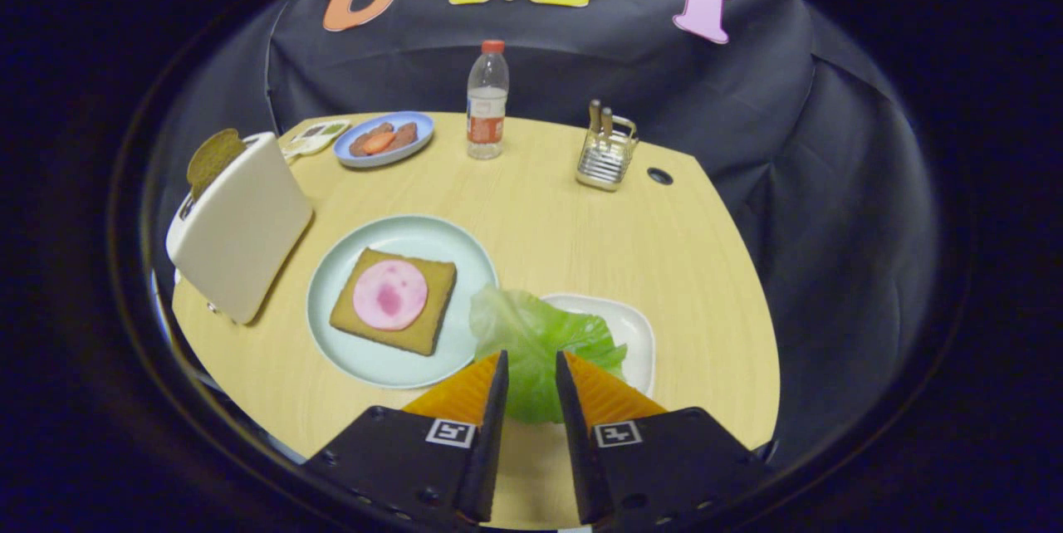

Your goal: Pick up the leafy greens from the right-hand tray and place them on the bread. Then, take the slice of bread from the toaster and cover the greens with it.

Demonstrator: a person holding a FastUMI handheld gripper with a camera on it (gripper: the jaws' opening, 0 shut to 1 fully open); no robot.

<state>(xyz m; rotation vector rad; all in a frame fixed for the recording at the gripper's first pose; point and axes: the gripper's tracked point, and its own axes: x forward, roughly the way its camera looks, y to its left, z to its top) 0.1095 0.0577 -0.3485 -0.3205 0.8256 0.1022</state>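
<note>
Item 1. Gripper: nearest to the camera, over the near edge of the table. The jaws stand at a narrow gap, with the near part of the lettuce leaf lying between the fingertips. Whether both fingers actually press on the leaf cannot be told; the leaf may be pinched or merely framed.

Item 2. Lettuce leaf: just ahead of and between the fingers, spread partly over the white tray near the table's near right edge, its left side reaching toward the rim of the round plate. Whether it is lifted or resting on the tray is unclear.

Item 3. Round plate: left of the leaf, toward the near left part of the table. It carries a slice of bread lying flat, topped with a round slice of ham.

Item 4. Toaster: at the table's left edge, beyond the plate, with a second slice of bread standing up out of its slot.

Item 5. Far side of the table: a blue plate of food, a water bottle upright, and a small rack holding utensils toward the far right edge.

Step in hand, as judged: the first, taking hold of the greens at the tray. Neither placement is done; the toaster slice is untouched.

Next move calls for: a firm pinch on the thin, floppy leaf, a lift clear of the tray rim, then a short carry left to lay it over the ham and bread.
</note>
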